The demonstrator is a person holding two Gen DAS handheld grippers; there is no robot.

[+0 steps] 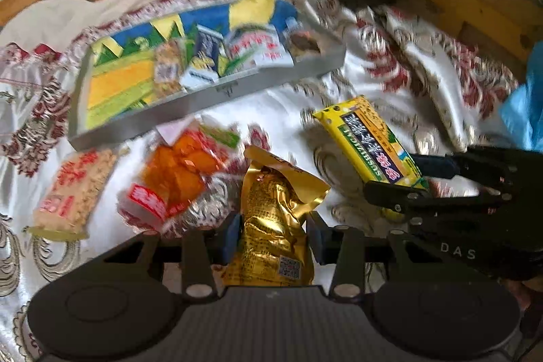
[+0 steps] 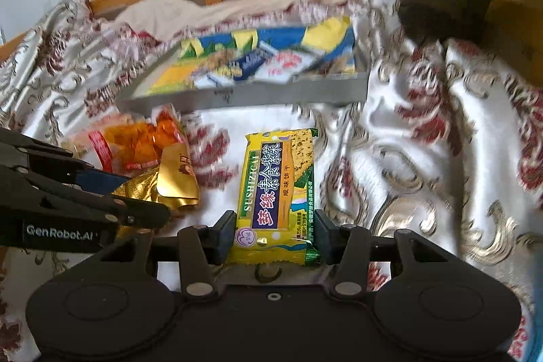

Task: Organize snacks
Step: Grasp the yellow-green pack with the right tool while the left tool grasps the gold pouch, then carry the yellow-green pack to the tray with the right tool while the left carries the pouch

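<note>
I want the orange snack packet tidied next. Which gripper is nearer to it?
Left. The left gripper, shut on the gold packet, sits right beside the orange packet. The right gripper, shut on the yellow cracker packet, is farther off.

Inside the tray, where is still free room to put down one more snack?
The tray's left part is bare, from its left wall to the packets. Its middle and right are crowded with packets, some overlapping.
</note>
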